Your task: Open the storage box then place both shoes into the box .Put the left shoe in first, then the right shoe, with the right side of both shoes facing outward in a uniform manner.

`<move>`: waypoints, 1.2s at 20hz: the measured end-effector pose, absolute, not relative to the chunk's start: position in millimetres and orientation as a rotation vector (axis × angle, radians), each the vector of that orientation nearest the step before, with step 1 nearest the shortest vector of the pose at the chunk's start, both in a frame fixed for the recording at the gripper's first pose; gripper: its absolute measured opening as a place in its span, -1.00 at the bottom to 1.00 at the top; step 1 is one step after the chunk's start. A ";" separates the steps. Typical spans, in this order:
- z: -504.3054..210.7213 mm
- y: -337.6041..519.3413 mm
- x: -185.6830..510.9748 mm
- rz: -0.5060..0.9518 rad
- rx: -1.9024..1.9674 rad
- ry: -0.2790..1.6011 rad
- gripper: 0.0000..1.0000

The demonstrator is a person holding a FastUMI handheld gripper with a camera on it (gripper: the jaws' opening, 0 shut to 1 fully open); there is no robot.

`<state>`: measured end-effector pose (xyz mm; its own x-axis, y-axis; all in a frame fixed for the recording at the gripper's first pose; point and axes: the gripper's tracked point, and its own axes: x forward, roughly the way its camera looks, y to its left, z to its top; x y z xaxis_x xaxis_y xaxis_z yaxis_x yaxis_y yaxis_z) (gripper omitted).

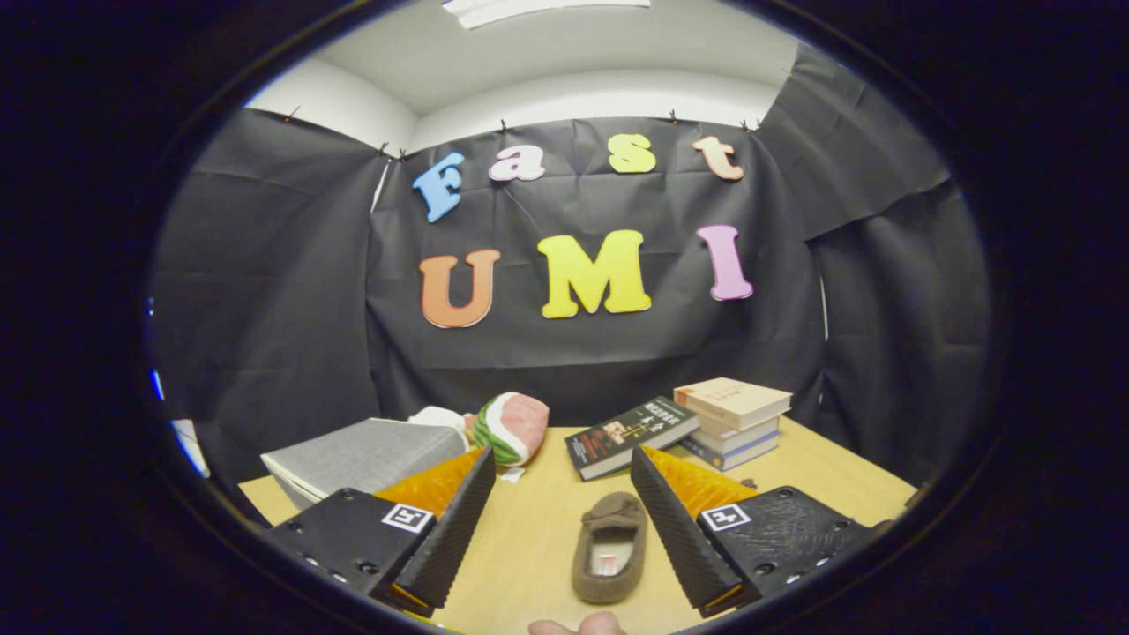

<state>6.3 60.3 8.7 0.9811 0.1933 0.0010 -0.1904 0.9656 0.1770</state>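
A brown slipper (610,547) lies sole-down on the wooden table, its opening facing up (pale insole visible), pointing away. The grey storage box (363,457) sits well apart at the left, lid closed.

One slipper (610,547), one box (362,459), four books (730,422).

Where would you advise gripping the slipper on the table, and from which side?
Grip the slipper across its open heel half, one finger on each side wall, coming from above and behind. It lies sole down, toe pointing away, between the open fingers of the gripper, so its narrow width probably fits the gap.
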 end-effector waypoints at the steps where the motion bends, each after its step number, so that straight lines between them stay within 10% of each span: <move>1: 7.8 68.7 7.9 0.218 0.195 0.017 0.91; 10: -25.5 187.2 26.6 0.564 0.365 0.192 0.91; 24: -80.1 239.7 74.0 0.673 0.710 0.452 0.91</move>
